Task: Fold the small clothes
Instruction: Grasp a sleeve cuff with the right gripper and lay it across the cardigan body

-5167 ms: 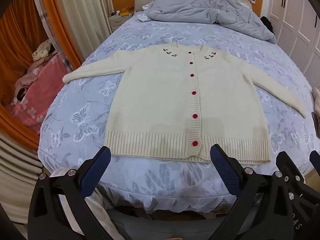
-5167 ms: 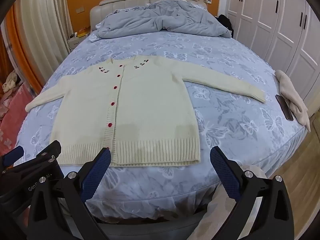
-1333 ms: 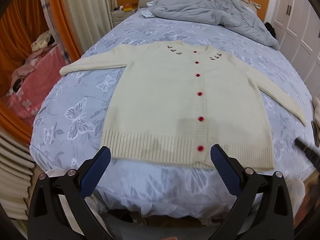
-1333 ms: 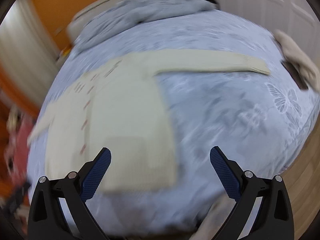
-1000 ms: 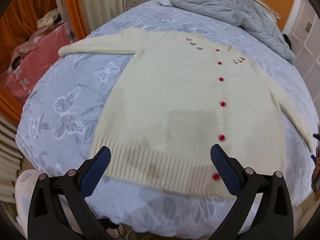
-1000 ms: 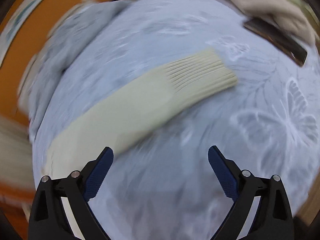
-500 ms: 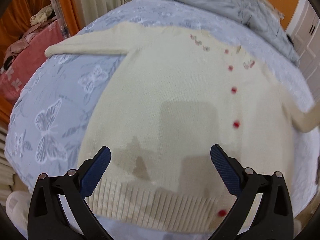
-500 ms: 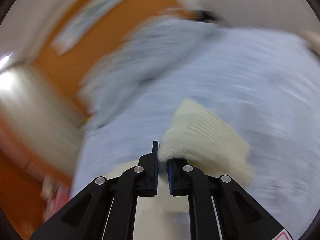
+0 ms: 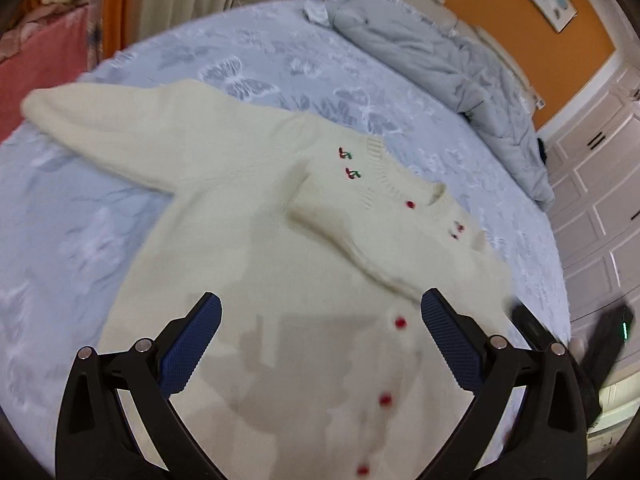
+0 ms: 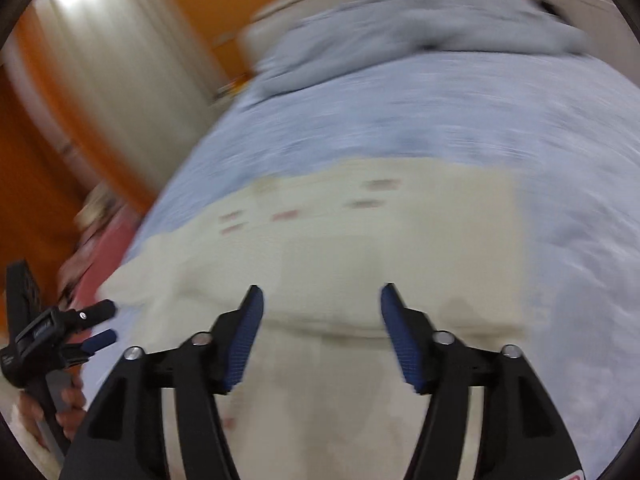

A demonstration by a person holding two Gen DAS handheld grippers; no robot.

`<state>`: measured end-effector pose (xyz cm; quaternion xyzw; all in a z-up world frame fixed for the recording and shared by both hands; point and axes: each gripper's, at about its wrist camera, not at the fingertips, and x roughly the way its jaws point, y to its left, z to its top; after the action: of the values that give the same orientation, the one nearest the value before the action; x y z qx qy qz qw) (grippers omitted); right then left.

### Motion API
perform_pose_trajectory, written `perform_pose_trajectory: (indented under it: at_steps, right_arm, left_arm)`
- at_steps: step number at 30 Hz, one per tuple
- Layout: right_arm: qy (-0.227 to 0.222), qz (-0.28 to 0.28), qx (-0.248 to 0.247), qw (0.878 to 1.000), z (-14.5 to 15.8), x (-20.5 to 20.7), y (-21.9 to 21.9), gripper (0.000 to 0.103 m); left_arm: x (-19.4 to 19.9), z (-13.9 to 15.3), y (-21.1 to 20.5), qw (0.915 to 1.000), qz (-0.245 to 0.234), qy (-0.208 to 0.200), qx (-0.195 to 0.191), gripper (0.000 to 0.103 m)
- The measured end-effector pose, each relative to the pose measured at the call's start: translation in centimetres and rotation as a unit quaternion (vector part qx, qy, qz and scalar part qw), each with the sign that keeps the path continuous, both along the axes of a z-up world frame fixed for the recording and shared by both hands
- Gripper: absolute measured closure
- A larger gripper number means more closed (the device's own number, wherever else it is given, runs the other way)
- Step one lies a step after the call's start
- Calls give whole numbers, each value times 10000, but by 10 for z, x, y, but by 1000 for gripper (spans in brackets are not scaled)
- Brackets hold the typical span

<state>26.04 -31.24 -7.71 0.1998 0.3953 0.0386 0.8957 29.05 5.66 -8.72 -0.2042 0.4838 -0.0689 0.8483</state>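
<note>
A cream knit cardigan [image 9: 256,280] with red buttons and cherry embroidery lies flat on the bed. Its right sleeve [image 9: 344,236] lies folded across the chest; the left sleeve [image 9: 100,132] is spread out to the left. My left gripper [image 9: 320,320] is open and empty above the lower front of the cardigan. My right gripper [image 10: 322,308] is open and empty above the cardigan [image 10: 360,240]; that view is blurred. The left gripper also shows in the right wrist view [image 10: 96,322], at the left edge.
The bed [image 9: 60,240] has a blue butterfly-print sheet. A crumpled grey duvet [image 9: 420,52] lies at the headboard end. Pink bedding [image 9: 36,60] is beside the bed on the left, white wardrobes [image 9: 600,200] on the right.
My right gripper carried the right sleeve cuff across onto the chest and opened, letting it go. My left gripper moved forward over the cardigan, still open.
</note>
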Motion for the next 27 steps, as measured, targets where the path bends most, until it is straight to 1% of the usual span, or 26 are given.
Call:
perform_pose_trajectory:
  at_steps: [1,2,3,4,5,6,7,8,9,10,11,12,13,14,15,16,18,19,20,22,23,24,26,27]
  right_arm:
    - [170,-340,1,9993,-7,-1,-25,42]
    - [258,-500,4,9984,-17,-3,-36,41]
    - [332,-629,11,9975,-24,-5,-43,41]
    - [464,-768,-2,9960,-32,2,-55,40]
    - [536,-798,33,9954,-41,0,-61,39]
    - [633,-819,126,9946,-49,0,-68,38]
    - [782,-869,249,9928,-62,11,-71,38]
    - [878,-877,332,9917,-71,12,-74,49]
    - [980,-877,353,9907,-78,16,-71,83]
    - [977,-897,116,9911,-77,22,-68,84]
    - [777,-876,193,9929,-62,12,-61,86]
    - [477,-914,362,9940,-50,8,-64,88]
    - [203,-959,445,9942,-39,4,-69,89]
    - [55,-997,430,9941,-34,0,-72,90]
    - [40,-1063,332,9938,-36,-3,-77,91]
    - [372,-1132,178,9927,-54,1,-81,91]
    - [918,-1147,3,9891,-85,5,-86,89]
    - [771,-1262,11,9890,-82,-2,-87,86]
    - [764,-1314,-47,9884,-76,-4,-84,79]
    - [521,-1356,-348,9888,-50,-17,-71,77]
    - [358,-1240,-470,9905,-38,-26,-60,73]
    - [274,-1091,-573,9920,-31,-32,-49,63]
    - [159,-712,-846,9937,-19,-49,-13,53]
    - [143,-509,-932,9942,-18,-61,6,52]
  left_arm:
    - [17,-11,-5,10000,-40,60,6,5]
    - [30,-21,-9,9999,-16,161,53,5]
    - [42,-30,-11,9997,-1,231,29,5]
    - [58,-44,-15,9993,86,374,8,6]
    - [64,-50,-16,9989,156,442,-16,8]
    - [71,-58,-18,9984,245,511,1,12]
    - [79,-66,-24,9977,308,599,82,27]
    - [81,-68,-27,9974,329,601,226,39]
    - [84,-66,-34,9969,334,489,520,46]
    - [88,-65,-38,9973,210,401,577,68]
    - [90,-63,-40,9978,56,369,553,86]
    - [92,-59,-42,9982,-32,320,513,89]
    - [92,-51,-42,9987,-42,146,497,90]
    - [92,-45,-41,9988,-70,-5,480,90]
    - [92,-43,-40,9988,-84,-51,482,90]
    - [94,-47,-40,9988,-81,-6,488,90]
    - [99,-67,-38,9985,-100,293,459,88]
    - [95,-75,-32,9992,-54,267,288,87]
    - [89,-73,-27,9998,-47,149,139,85]
    - [78,-64,-10,9998,6,83,-179,84]
    - [69,-56,9,9993,163,-59,-331,80]
    - [62,-49,28,9985,312,-176,-424,74]
    - [53,-43,68,9956,708,-289,-534,46]
    - [49,-41,93,9930,1021,-289,-528,43]
